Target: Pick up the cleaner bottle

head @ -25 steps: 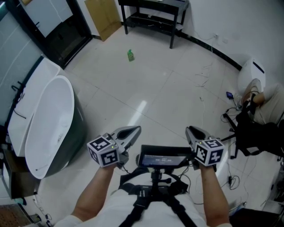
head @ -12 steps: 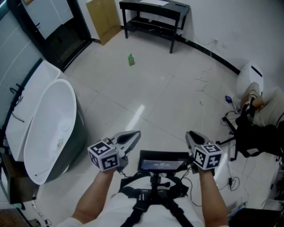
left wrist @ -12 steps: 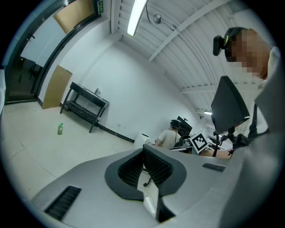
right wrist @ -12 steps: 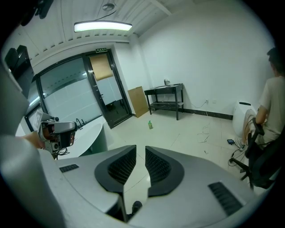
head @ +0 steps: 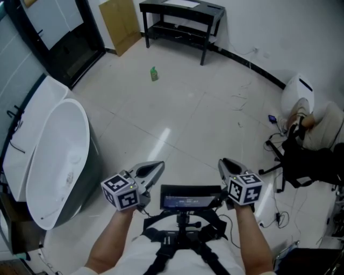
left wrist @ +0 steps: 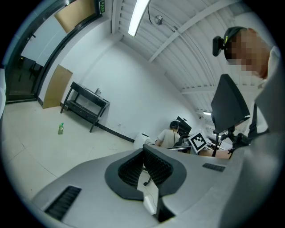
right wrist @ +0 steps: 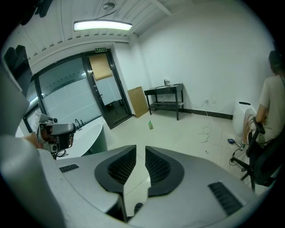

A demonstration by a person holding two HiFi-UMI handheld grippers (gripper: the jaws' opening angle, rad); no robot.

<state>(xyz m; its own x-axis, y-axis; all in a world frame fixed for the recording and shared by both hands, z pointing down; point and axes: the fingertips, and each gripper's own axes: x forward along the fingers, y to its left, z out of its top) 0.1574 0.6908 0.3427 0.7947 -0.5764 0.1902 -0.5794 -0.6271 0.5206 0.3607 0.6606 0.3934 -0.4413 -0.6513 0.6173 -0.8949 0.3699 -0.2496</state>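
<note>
The cleaner bottle (head: 154, 74) is small and green and stands upright on the pale tiled floor, far ahead of both grippers. It also shows as a tiny green bottle (left wrist: 60, 128) at the left of the left gripper view and as a bottle (right wrist: 150, 125) near the middle of the right gripper view. My left gripper (head: 155, 168) is held at waist height with its jaws touching and nothing in them (left wrist: 143, 150). My right gripper (head: 225, 164) is level with it, its jaws a narrow slit apart and empty (right wrist: 140, 149).
A white bathtub (head: 54, 156) lies along the left. A black table (head: 183, 13) and a cardboard sheet (head: 119, 24) stand at the far wall behind the bottle. A seated person (head: 322, 126), a black chair (head: 306, 161), a white appliance (head: 299, 92) and floor cables (head: 274, 121) are at the right.
Both grippers have drifted slightly down and left in the head view, their jaws unchanged. The bathtub and floor have shifted as the person moves forward; the bottle stays far ahead.
</note>
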